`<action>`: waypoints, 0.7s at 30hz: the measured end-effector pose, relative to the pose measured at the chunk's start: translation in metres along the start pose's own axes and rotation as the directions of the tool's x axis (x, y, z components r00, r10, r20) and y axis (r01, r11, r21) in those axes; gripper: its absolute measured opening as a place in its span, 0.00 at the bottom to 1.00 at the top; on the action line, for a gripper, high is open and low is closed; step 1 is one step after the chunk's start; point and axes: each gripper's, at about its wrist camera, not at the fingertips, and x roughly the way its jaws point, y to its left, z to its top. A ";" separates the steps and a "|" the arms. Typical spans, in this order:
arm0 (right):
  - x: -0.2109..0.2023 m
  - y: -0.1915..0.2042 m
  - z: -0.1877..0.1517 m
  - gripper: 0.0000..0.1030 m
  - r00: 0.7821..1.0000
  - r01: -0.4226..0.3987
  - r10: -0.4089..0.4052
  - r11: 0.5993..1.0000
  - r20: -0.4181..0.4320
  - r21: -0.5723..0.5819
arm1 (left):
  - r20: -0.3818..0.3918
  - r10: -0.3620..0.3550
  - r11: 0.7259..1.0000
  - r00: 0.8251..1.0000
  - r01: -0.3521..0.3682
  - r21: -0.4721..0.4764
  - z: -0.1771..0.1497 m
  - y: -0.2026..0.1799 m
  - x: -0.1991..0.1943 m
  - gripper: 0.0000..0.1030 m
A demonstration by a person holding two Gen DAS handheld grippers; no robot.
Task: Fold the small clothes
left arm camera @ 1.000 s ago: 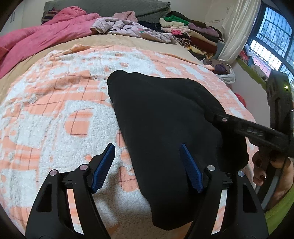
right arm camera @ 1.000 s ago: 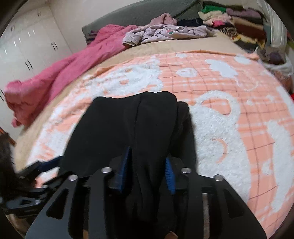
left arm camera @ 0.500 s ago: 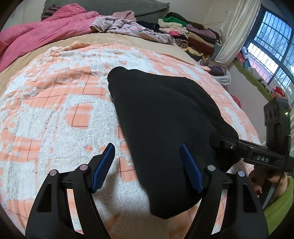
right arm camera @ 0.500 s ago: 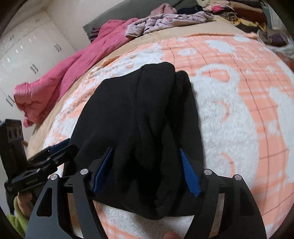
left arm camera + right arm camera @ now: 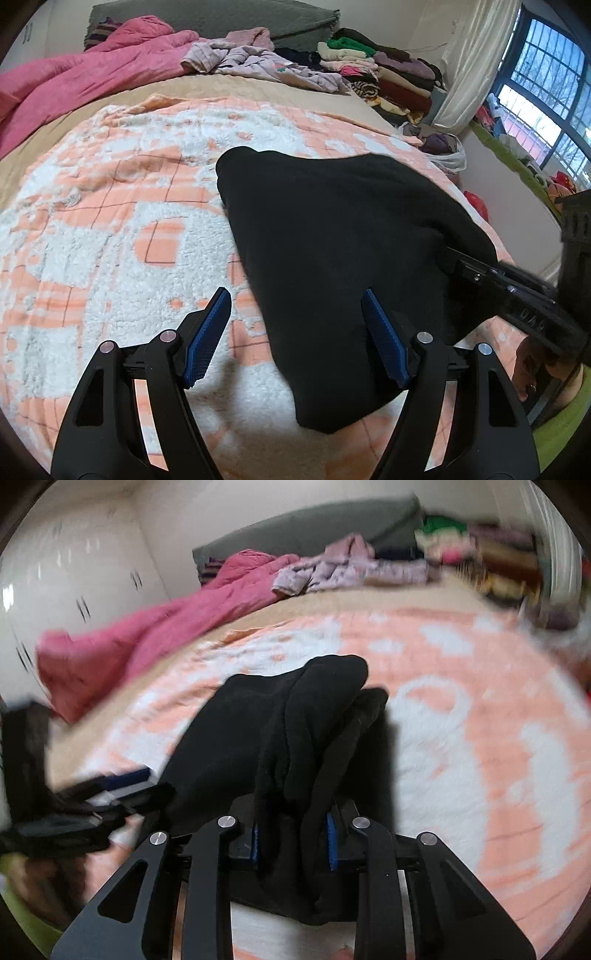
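A black garment (image 5: 332, 229) lies lengthwise on an orange-and-white fleece blanket (image 5: 110, 229). My left gripper (image 5: 295, 332) hovers open over the garment's near left edge, and cloth shows under its right finger (image 5: 384, 343). In the right wrist view my right gripper (image 5: 291, 838) is closing its jaws, and the blue pads pinch a bunched fold of the garment (image 5: 258, 731) raised off the blanket (image 5: 480, 738). The left wrist view shows that gripper (image 5: 448, 260) biting into the garment's right side. The right wrist view is blurred, with the left gripper (image 5: 125, 779) at its left.
A pink quilt (image 5: 74, 85) and loose lilac clothes (image 5: 258, 62) lie at the far end of the bed. Folded clothes (image 5: 376, 70) are stacked at the far right by a curtain and window (image 5: 546, 85). A hand (image 5: 528, 365) holds the right gripper's handle.
The right gripper's jaws spread wide, then closed on a bunched fold of the black garment and lifted it slightly. The left gripper stayed open in place.
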 end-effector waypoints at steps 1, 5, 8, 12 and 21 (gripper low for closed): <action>0.000 0.003 -0.001 0.23 0.999 0.034 -0.034 0.999 -0.002 -0.033 | -0.002 0.000 1.000 1.000 0.000 0.000 -0.001 -0.001 0.001 0.64; 0.018 -0.002 -0.010 0.24 0.993 0.079 -0.081 0.996 -0.083 -0.035 | -0.027 0.012 1.000 1.000 -0.011 0.014 -0.005 -0.005 0.009 0.64; 0.031 -0.012 -0.014 0.24 0.989 0.079 -0.077 0.997 -0.129 0.004 | -0.039 0.007 1.000 0.999 -0.006 0.013 -0.006 -0.007 0.014 0.64; 0.035 -0.019 -0.019 0.28 0.986 0.084 -0.078 0.996 -0.147 0.035 | -0.041 0.010 1.000 0.999 -0.010 0.009 -0.008 -0.005 0.018 0.69; 0.035 -0.018 -0.018 0.54 0.979 0.144 -0.137 0.989 -0.153 0.032 | -0.044 0.004 1.000 0.999 -0.004 0.000 -0.010 -0.003 0.021 0.69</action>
